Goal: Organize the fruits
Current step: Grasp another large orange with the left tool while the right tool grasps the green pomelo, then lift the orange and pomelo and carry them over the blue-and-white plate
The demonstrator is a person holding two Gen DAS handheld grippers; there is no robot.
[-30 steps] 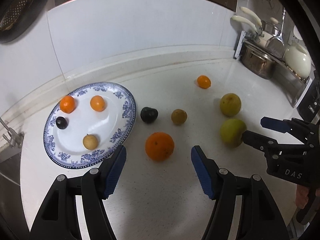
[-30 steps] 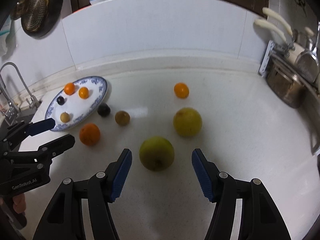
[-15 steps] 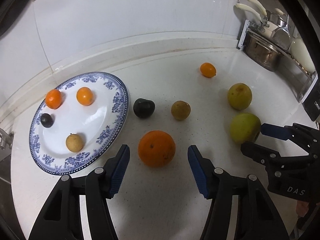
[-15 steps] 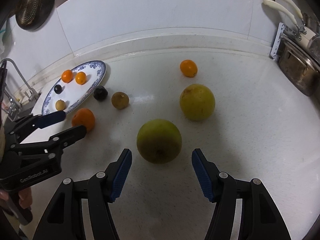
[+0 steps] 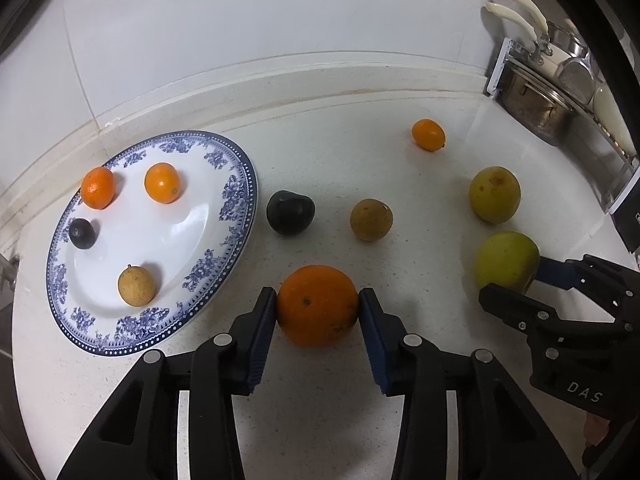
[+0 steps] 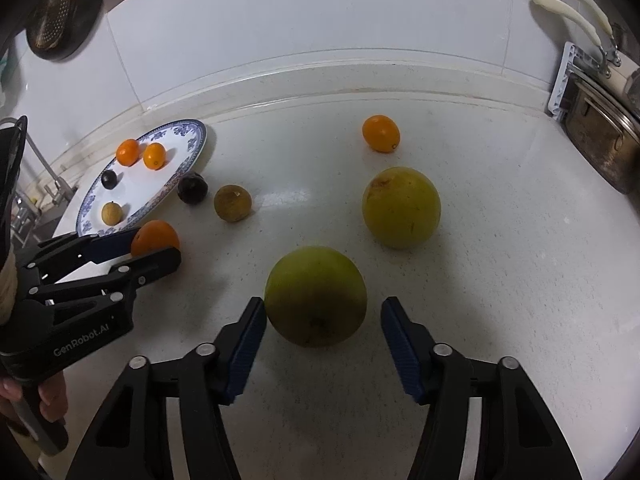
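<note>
A blue-patterned white plate (image 5: 224, 264) at the left holds two small oranges, a dark fruit and a tan fruit. My left gripper (image 5: 318, 304) is closing, and both blue pads touch the sides of the big orange (image 5: 316, 320) on the counter beside the plate. My right gripper (image 6: 324, 312) is closing around a green round fruit (image 6: 316, 294). Its left pad touches the fruit, while a gap shows at the right pad. On the counter lie a dark plum (image 5: 291, 213), a brown fruit (image 5: 371, 220), a small orange (image 5: 428, 135) and a yellow-green fruit (image 5: 495, 194).
A white tiled wall runs along the back of the counter. At the right stand a metal pot (image 5: 536, 108) and a rack with white-handled utensils (image 5: 516, 16). A tap (image 6: 44, 168) and sink edge are at the far left, with a strainer (image 6: 54, 12) hanging above.
Both grippers sank toward the counter and moved forward. The left jaws narrowed onto the big orange. The right jaws narrowed around the green fruit.
</note>
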